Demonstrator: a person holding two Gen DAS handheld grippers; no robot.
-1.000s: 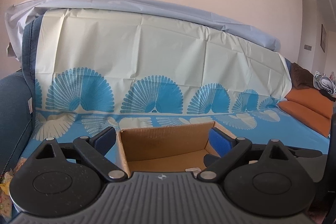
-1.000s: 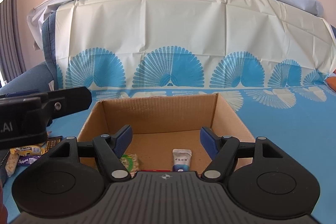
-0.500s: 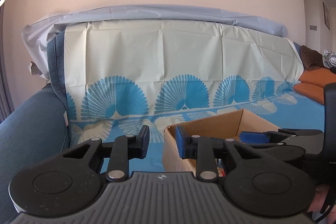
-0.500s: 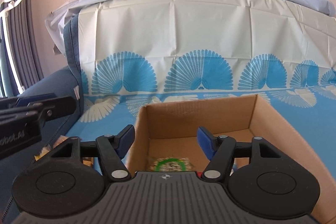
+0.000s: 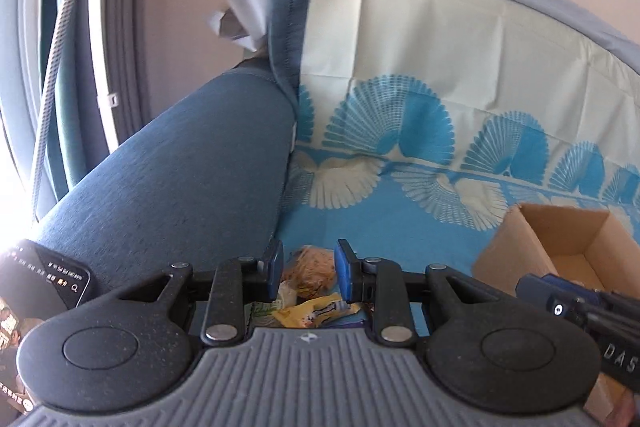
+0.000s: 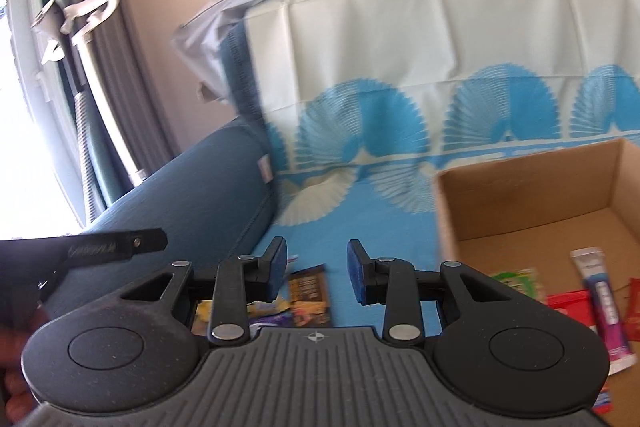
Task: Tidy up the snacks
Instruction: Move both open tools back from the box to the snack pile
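Both views are swinging left, away from the cardboard box and toward the loose snack pile by the sofa arm. My left gripper [image 5: 306, 277] is sitting partly closed, its jaws having closed earlier in the swing, and it is gripping nothing; through the gap I am seeing a tan wrapped bun [image 5: 314, 271] lying beyond the pads. My right gripper [image 6: 317, 273] is also part-open, its jaws having just been closing, with nothing between them; a brown snack packet [image 6: 309, 293] is lying on the cloth just past and below them.

Near the left gripper a yellow wrapper [image 5: 316, 311] is lying in front of the bun, with other packets around it. Left of both tools the blue sofa arm [image 5: 172, 187] is rising, and the blue fan-patterned cloth [image 5: 400, 227] is covering the seat. To the right, the cardboard box [image 6: 520, 203] is standing open, already holding a green packet [image 6: 516, 279], a red packet [image 6: 570, 301] and a white-and-purple tube [image 6: 600, 299].

I judge the step to be reaching for the next loose snack. To do it well, I should be widening the jaws again before lowering, choosing one packet clear of its neighbours, and closing across its narrow width so the pile is not being dragged.
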